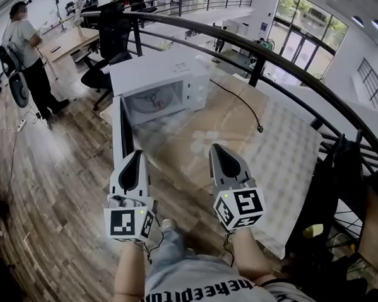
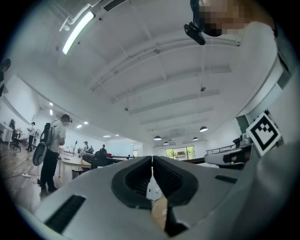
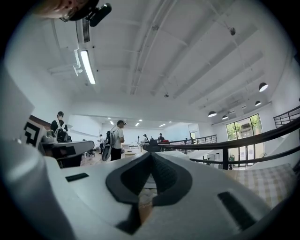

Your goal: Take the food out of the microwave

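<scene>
In the head view, a white microwave (image 1: 163, 71) is seen at the upper centre of the frame, set on a tan surface (image 1: 219, 130). Its door (image 1: 123, 128) is swung open at the left side, so that the pale cavity is exposed. A round shape can be made out inside, but it is too blurred for food to be told apart.

The left tongs (image 1: 137, 155) and the right tongs (image 1: 215, 148) are held side by side at the lower centre, pointed toward the microwave and well short of it. In the left gripper view the left tongs (image 2: 152, 161) are seen closed tip to tip, with nothing gripped. In the right gripper view the right tongs (image 3: 151, 157) are likewise closed and empty.

A black cable (image 1: 240, 103) is trailed across the surface to the right of the microwave, and a checked cloth (image 1: 290, 154) is spread further right. A black railing (image 1: 299, 78) is curved along the right side. A person (image 1: 27, 58) is seen standing at the upper left.
</scene>
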Demonstrator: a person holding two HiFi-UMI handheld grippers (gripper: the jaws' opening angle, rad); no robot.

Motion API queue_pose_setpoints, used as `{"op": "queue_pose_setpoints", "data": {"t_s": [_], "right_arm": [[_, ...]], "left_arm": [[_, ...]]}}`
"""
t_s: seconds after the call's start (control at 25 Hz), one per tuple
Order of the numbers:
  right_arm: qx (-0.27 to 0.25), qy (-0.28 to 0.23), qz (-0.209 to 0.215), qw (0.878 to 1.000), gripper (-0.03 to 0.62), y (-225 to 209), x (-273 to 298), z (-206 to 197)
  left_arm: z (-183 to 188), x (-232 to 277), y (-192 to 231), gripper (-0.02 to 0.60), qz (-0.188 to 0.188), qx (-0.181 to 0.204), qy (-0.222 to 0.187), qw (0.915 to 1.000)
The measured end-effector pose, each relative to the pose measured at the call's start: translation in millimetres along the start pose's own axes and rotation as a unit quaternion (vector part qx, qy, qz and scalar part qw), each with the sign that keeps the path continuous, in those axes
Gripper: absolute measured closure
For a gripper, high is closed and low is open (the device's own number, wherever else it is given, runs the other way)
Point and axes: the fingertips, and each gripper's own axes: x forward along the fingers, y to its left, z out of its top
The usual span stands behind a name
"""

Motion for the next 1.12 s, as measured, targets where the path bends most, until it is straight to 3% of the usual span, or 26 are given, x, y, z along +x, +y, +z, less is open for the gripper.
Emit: {"op": "queue_pose_setpoints", "data": {"t_s": [0.52, 1.12], "right_arm": [[-0.009, 0.005, -0.005, 1.0, 0.589, -21.1, 92.3, -8.4], [-0.009, 0.02, -0.021, 1.0, 0.589, -34.7, 162.8, -16.0]], "left_arm": [[-31.5, 93.9, 31.7, 0.571, -0.03, -0.013, 0.002, 0.9995], [-66.0, 159.6, 58.7, 0.571, -0.05, -0.039, 0.009, 0.9979]]}}
